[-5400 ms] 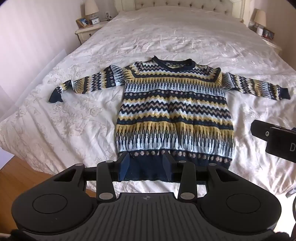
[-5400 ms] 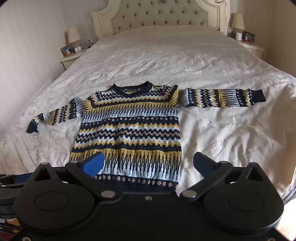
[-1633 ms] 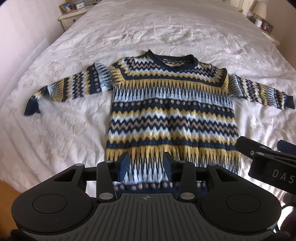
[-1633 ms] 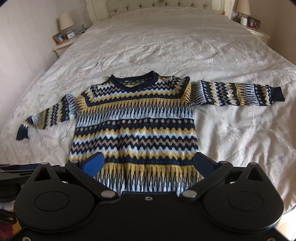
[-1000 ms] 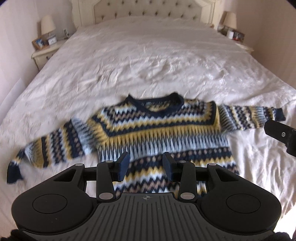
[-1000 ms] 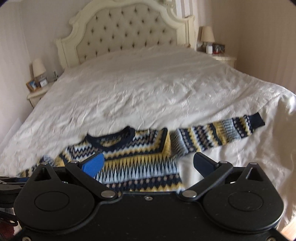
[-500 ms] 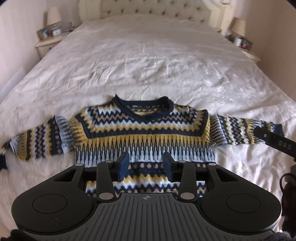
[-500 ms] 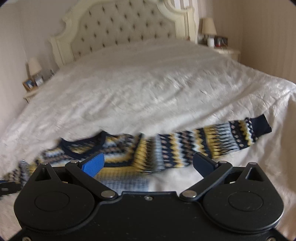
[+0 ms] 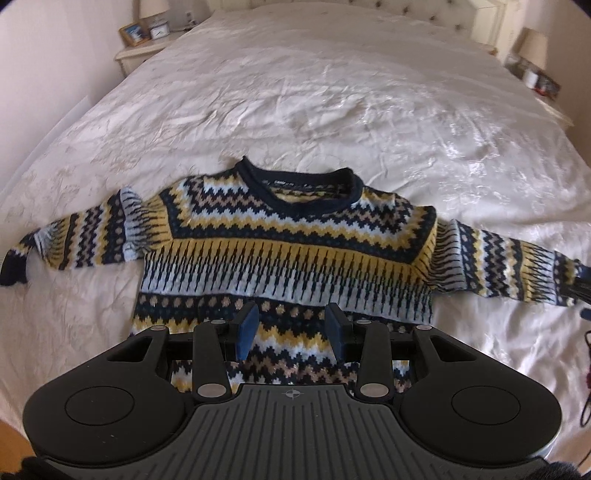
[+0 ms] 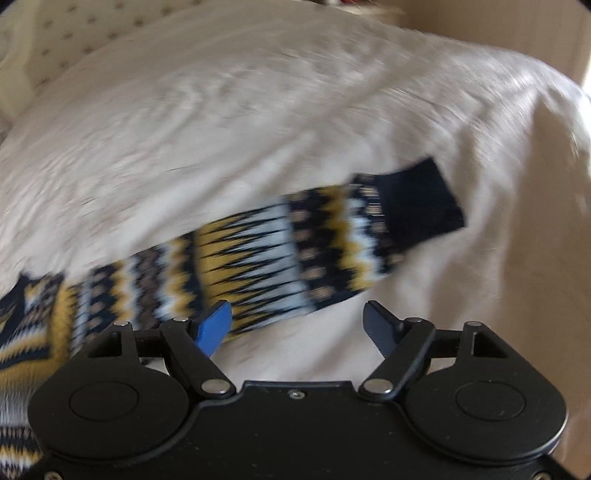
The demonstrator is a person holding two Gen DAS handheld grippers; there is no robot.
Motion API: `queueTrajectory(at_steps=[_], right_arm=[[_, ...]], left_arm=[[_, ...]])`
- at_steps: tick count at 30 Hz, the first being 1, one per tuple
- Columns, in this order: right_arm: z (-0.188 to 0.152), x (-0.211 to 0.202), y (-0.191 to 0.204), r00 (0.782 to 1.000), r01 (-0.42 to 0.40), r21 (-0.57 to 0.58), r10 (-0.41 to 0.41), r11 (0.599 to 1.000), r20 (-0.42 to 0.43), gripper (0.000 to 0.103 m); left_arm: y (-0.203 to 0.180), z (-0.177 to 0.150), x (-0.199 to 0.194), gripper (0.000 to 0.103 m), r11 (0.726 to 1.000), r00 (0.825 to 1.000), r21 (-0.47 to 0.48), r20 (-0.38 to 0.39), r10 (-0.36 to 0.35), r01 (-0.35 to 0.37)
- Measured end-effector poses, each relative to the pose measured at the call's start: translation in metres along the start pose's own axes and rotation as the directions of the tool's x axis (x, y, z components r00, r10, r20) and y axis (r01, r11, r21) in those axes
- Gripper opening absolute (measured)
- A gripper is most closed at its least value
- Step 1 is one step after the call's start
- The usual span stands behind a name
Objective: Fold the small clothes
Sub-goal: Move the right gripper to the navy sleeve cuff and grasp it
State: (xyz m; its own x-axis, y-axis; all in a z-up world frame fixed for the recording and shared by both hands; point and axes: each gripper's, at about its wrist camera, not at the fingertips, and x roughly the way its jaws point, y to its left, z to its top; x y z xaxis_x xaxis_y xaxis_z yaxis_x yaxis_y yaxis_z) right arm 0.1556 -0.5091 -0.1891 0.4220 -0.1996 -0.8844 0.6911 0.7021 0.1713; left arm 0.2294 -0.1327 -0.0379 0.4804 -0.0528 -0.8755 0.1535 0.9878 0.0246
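A navy, yellow and pale-blue patterned sweater (image 9: 288, 254) lies flat, face up, on the white bed (image 9: 332, 110), both sleeves spread out. My left gripper (image 9: 291, 326) is open and empty above the sweater's lower body. My right gripper (image 10: 297, 325) is open and empty, close over the sweater's right sleeve (image 10: 280, 254); the sleeve's navy cuff (image 10: 424, 199) lies just beyond it. The right wrist view is blurred. The sweater's hem is hidden behind the left gripper's body.
The left sleeve's cuff (image 9: 14, 266) lies near the bed's left edge. A nightstand (image 9: 147, 48) with a photo frame and clock stands at the far left, another (image 9: 535, 85) with a lamp at the far right. The tufted headboard (image 10: 55, 33) is beyond.
Both grippers moved up the bed over the sweater. The right gripper swung right and came down close to the right sleeve. The sweater has not moved.
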Motion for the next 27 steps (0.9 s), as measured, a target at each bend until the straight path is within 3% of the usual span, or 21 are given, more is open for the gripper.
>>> queueTrajectory(at_steps=[4, 13, 22, 24, 27], right_arm=[[0.014, 0.025, -0.033, 0.999, 0.009, 0.1, -0.006, 0.995, -0.032, 0.08], [0.016, 0.05, -0.064, 0.998, -0.036, 0.248, 0.047, 0.968, -0.039, 0.083], [0.022, 0.054, -0.1, 0.985, -0.172, 0.454, 0.161, 0.874, 0.063, 0.085], [0.026, 0.056, -0.107, 0.983, -0.183, 0.466, 0.17, 0.866, 0.072, 0.082], [0.034, 0.057, -0.11, 0.983, -0.182, 0.442, 0.176, 0.878, 0.054, 0.053]], left_arm=[[-0.01, 0.003, 0.0, 0.038, 0.999, 0.999, -0.004, 0.0, 0.034, -0.034], [-0.027, 0.01, -0.002, 0.038, 0.997, 0.997, 0.008, 0.003, 0.079, -0.079], [-0.034, 0.009, -0.004, 0.038, 0.996, 0.996, 0.024, 0.002, 0.088, -0.088], [-0.034, 0.009, -0.005, 0.038, 0.996, 0.996, 0.022, 0.003, 0.087, -0.087], [-0.034, 0.008, -0.006, 0.038, 0.996, 0.997, 0.017, 0.002, 0.083, -0.083]])
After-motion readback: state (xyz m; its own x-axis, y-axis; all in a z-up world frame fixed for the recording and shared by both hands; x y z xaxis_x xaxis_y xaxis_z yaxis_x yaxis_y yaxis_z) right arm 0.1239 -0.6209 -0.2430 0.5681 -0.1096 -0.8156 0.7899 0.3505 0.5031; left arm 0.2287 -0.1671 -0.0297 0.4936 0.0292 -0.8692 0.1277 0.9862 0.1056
